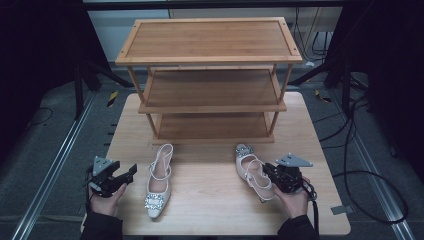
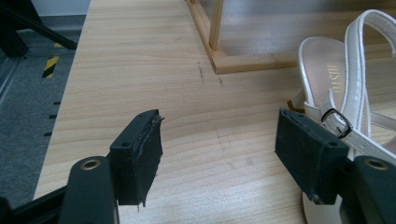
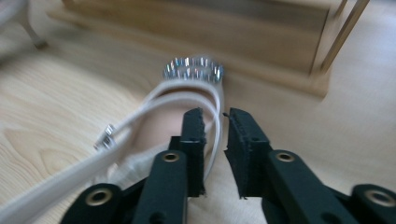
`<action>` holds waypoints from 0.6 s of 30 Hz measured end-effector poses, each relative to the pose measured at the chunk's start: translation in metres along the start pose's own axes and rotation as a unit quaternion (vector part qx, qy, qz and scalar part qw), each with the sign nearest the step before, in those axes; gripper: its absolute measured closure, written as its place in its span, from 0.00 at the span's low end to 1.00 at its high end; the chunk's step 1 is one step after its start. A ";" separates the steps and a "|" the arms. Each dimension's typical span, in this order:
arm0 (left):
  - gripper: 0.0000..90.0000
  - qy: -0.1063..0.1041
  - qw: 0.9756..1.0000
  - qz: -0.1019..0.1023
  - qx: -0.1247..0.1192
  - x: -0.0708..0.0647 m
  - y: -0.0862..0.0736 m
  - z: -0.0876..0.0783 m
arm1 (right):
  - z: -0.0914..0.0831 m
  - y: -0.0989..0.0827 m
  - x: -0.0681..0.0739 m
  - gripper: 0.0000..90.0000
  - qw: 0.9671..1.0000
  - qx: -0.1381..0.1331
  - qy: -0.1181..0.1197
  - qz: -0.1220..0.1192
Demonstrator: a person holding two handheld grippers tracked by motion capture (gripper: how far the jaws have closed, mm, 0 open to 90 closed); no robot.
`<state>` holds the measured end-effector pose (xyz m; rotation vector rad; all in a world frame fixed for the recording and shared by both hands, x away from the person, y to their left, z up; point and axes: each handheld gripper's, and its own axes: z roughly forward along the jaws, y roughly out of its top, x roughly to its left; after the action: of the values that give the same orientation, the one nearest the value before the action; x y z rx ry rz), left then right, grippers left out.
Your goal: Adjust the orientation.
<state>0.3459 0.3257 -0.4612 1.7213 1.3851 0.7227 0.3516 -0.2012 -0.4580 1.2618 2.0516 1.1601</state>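
Working with the right gripper (image 1: pixel 265 170) (image 3: pixel 215 135) at a cream patent slingback shoe with a crystal toe ornament (image 1: pixel 250 170) (image 3: pixel 159 126): jaws narrowed to a slim gap, thin side rim of the upper running between the pads, not visibly pinched, so released rather than clenched. Lying straight ahead of these jaws and a little to their left, toe pointing away toward the three-tier bamboo shoe rack (image 1: pixel 210 60), probably lined up for the lowest shelf. Waiting with the left gripper (image 1: pixel 131 174) (image 2: pixel 219 154) over the pale wooden table (image 1: pixel 210 210), jaws spread wide and holding nothing, likely ready for the matching cream slingback shoe (image 1: pixel 159 185) (image 2: pixel 327 74) just beside its right jaw, heel end toward the rack
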 end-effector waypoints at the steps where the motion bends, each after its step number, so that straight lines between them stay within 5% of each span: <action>1: 0.34 0.001 1.000 0.000 0.000 0.000 0.000 0.000 | -0.005 0.002 0.000 0.82 1.000 -0.013 0.000 -0.002; 3: 0.34 0.004 1.000 0.001 0.000 0.001 0.000 0.000 | -0.010 0.005 0.001 0.77 1.000 -0.025 -0.001 -0.003; 5: 0.34 0.006 1.000 0.002 0.000 0.001 0.000 -0.001 | -0.025 0.013 0.005 0.59 0.998 -0.059 0.000 -0.007; 10: 0.34 0.011 1.000 0.007 -0.003 0.000 0.000 -0.002 | -0.035 0.014 0.019 0.28 0.997 -0.071 0.014 -0.006; 13: 0.36 0.013 1.000 0.017 0.000 -0.001 0.000 -0.001 | -0.032 0.007 0.027 0.16 0.998 -0.051 0.025 -0.001; 18: 0.41 0.018 1.000 0.022 -0.005 0.000 0.000 -0.002 | -0.015 -0.010 0.036 0.15 1.000 0.000 0.017 -0.014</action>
<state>0.3445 0.3263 -0.4604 1.7428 1.3700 0.7865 0.3187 -0.1785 -0.4566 1.2170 2.0873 1.1754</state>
